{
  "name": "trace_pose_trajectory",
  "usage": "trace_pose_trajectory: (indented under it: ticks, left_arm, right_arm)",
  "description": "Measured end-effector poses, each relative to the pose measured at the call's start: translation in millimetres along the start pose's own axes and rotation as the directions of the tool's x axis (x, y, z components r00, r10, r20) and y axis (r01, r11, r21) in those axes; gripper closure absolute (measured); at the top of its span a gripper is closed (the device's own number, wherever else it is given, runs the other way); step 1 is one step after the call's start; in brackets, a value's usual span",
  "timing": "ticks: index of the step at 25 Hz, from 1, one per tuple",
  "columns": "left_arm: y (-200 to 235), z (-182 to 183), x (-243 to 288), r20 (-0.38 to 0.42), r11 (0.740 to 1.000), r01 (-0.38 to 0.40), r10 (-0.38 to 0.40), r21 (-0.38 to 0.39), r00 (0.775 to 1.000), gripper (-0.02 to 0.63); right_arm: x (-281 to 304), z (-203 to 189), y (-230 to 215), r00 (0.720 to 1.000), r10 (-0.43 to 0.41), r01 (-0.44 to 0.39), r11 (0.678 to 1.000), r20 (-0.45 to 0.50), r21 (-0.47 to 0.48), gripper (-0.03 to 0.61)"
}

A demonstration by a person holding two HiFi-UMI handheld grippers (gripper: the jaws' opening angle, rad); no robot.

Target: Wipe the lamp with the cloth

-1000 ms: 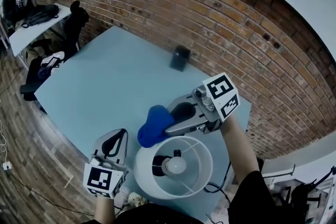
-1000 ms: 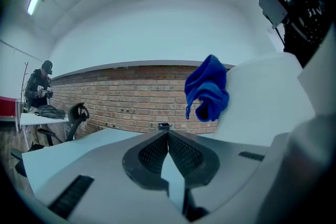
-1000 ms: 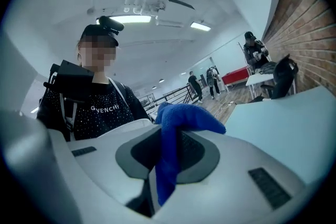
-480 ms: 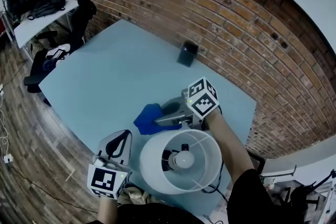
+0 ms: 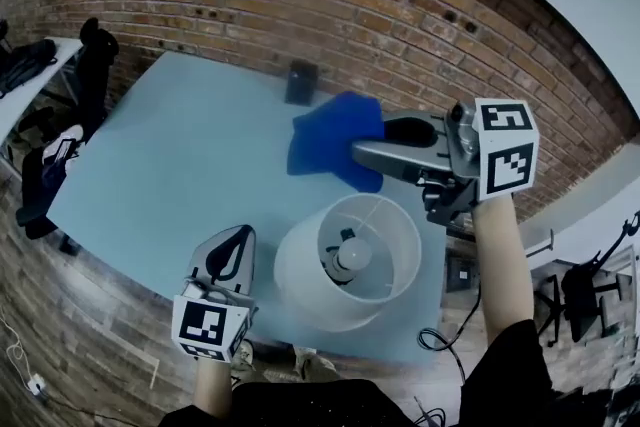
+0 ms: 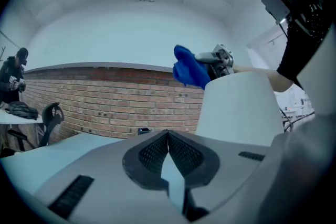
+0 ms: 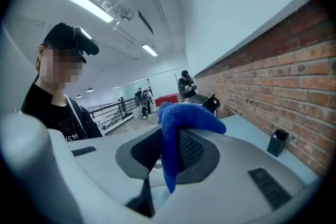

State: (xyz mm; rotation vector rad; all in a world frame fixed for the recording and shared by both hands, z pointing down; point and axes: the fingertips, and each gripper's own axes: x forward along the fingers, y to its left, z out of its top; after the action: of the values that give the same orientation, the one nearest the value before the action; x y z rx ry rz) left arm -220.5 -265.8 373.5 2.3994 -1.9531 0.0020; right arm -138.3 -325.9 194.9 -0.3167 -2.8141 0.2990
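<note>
A white lamp (image 5: 345, 260) with an open round shade and a bulb inside stands near the table's near edge. My right gripper (image 5: 362, 153) is raised above and behind the shade, shut on a blue cloth (image 5: 335, 142) that hangs from its jaws. In the right gripper view the blue cloth (image 7: 178, 128) is pinched between the jaws and drapes down. My left gripper (image 5: 228, 255) sits low, left of the lamp, shut with nothing in it. The left gripper view shows the lamp shade (image 6: 239, 107) to the right and the cloth (image 6: 189, 66) above it.
A light blue table (image 5: 170, 165) stands against a brick wall. A small dark box (image 5: 299, 81) sits at the table's far edge by the wall. Office chairs (image 5: 60, 155) and another desk are at the far left. Cables lie on the floor at the right.
My right gripper has lifted the blue cloth off the table, up and to the right, above the lamp shade. The left gripper has stayed beside the lamp.
</note>
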Motion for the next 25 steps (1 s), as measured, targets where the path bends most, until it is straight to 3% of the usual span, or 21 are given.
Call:
trace_pose_trajectory:
  ticks: [3, 7, 11, 19, 22, 25]
  left_arm:
    - [0.5, 6.6, -1.1, 0.004, 0.995, 0.096, -0.096, 0.004, 0.995, 0.604]
    - [-3.3, 17.3, -6.3, 0.018, 0.975, 0.222, -0.222, 0.025, 0.975, 0.605]
    - [-13.2, 17.5, -11.4, 0.025, 0.948, 0.316, -0.317, 0.036, 0.948, 0.605]
    - [-13.6, 18.6, -32.2, 0.069, 0.931, 0.366, -0.366, 0.009, 0.928, 0.605]
    - [-10.5, 15.8, -35.6, 0.074, 0.931, 0.364, -0.363, -0.002, 0.929, 0.605]
    - [-4.8, 10.9, -39.5, 0.066, 0.935, 0.354, -0.354, 0.006, 0.933, 0.604]
  right_arm:
    - [4.4, 5.9, 33.8, 0.984, -0.177, 0.176, 0.983, -0.017, -0.044, 0.52]
    - [21.0, -14.2, 56.9, 0.919, -0.383, 0.383, 0.924, -0.095, -0.014, 0.52]
    - [33.8, -33.9, 75.4, 0.863, -0.491, 0.501, 0.862, -0.122, 0.071, 0.52]
    - [66.3, -61.1, 107.8, 0.747, -0.645, 0.66, 0.748, -0.162, 0.064, 0.52]
    - [72.0, -79.0, 105.2, 0.647, -0.756, 0.762, 0.64, -0.098, 0.096, 0.518]
    - [70.3, -85.4, 103.9, 0.497, -0.867, 0.856, 0.498, 0.045, 0.138, 0.52]
